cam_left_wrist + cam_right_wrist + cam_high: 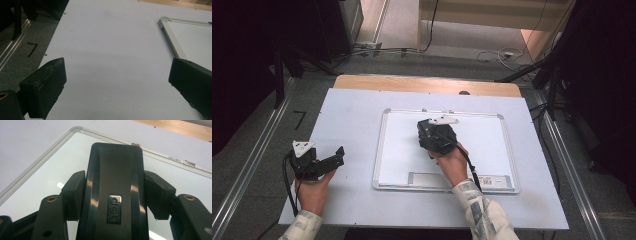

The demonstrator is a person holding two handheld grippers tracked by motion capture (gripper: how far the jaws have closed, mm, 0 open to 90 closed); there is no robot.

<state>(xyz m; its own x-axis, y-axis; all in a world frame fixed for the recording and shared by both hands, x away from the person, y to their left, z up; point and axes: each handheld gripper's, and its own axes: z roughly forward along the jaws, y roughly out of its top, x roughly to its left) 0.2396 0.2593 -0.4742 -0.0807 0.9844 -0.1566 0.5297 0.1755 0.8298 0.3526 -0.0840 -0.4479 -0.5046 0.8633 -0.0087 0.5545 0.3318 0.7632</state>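
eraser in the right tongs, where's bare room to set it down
The whiteboard is bare right of the right tongs, which grip the eraser. The white table sheet is free between the board's left frame and the open left tongs, and along its far edge. Nothing is crowded.

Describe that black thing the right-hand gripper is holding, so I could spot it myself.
Find the silver-framed whiteboard lying on the white table. Over its middle, the right gripper clamps a whiteboard eraser between its jaws. It is a glossy black moulded block with a small raised logo badge on its back, the one loose item on the board.
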